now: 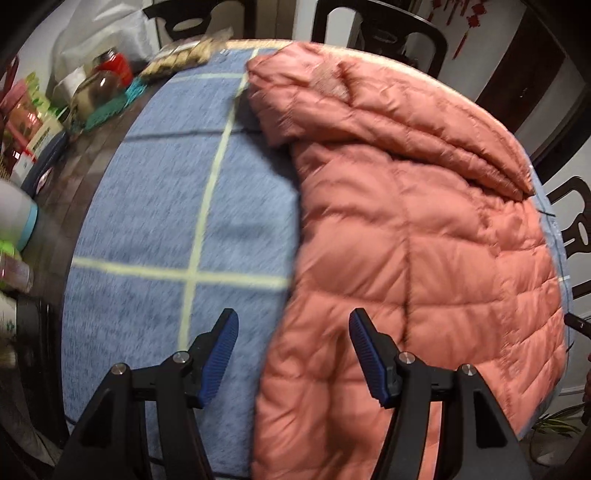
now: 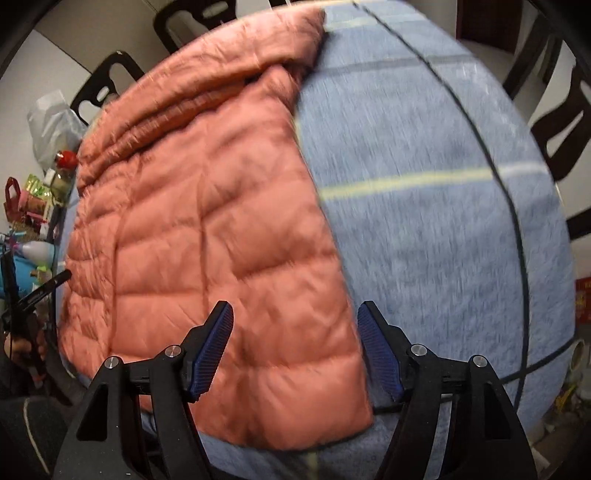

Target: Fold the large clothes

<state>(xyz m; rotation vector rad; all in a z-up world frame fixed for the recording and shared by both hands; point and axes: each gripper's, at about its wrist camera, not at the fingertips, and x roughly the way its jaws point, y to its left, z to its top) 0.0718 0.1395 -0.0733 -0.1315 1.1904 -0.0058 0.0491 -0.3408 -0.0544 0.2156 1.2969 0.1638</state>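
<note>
the left gripper (image 1: 293,325) hangs with its two blue-padded fingers spread wide and nothing between them, poised over the left edge of the one salmon quilted jacket (image 1: 406,240). the right gripper (image 2: 295,317) is likewise wide apart and empty, above the jacket's right edge near the lower corner. the jacket lies flat on a blue tablecloth (image 1: 159,206) crossed by pale yellow lines, its hood (image 1: 388,107) folded over at the far end. in the left wrist view the jacket fills the right half of the cloth; in the right wrist view it fills the left half, so it sits between the two grippers. at the far left of the table stands a blurred cluster of jars and packets (image 1: 92,85), too smeared to count, with one white plastic bag (image 2: 55,125) behind. at least two dark chair backs (image 1: 380,33) ring the table's far side.
</note>
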